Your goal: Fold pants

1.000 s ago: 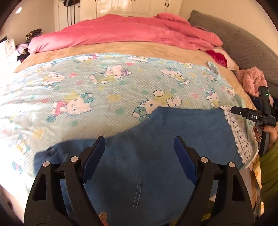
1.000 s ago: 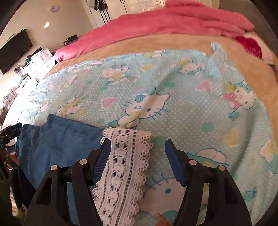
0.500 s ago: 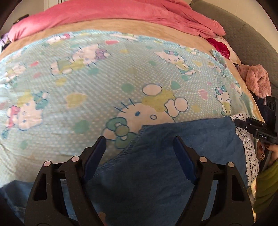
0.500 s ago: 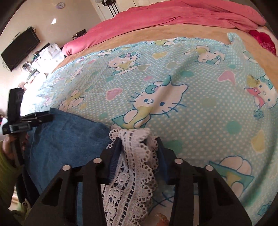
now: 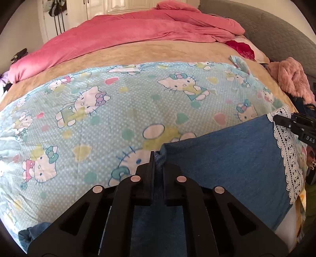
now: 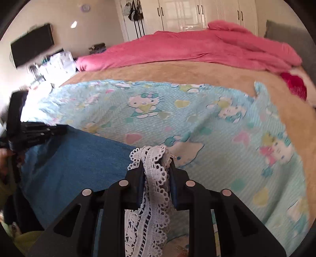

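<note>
In the left wrist view, the left gripper (image 5: 158, 158) has its jaws pressed together on a bunched corner of the blue pants (image 5: 227, 158), with the denim squeezed into the narrow gap between the black fingers and running back beneath the tool. From that pinched corner the pants spread out to the right across the cartoon-cat sheet (image 5: 118, 110), ending in a white lace trim (image 5: 286, 150) along the far right edge. At that lace edge the right gripper (image 5: 280, 120) reaches in from the right side of the frame.

In the right wrist view, the right gripper (image 6: 156, 164) is clamped on the lace trim (image 6: 154, 178), which puffs up above the fingertips and hangs down between the two black arms. The pants (image 6: 79, 158) stretch away to the left from this grip, towards the left gripper (image 6: 49, 130) at the far left, where its jaws cannot be made out.

Beyond the pants, the sheet covers the middle of the bed. Further back lies a tan blanket (image 5: 158, 51), then a heaped pink duvet (image 5: 128, 31). A fuzzy pink garment (image 5: 292, 79) sits at the right edge of the bed, and white wardrobe doors (image 6: 187, 13) stand against the far wall.
</note>
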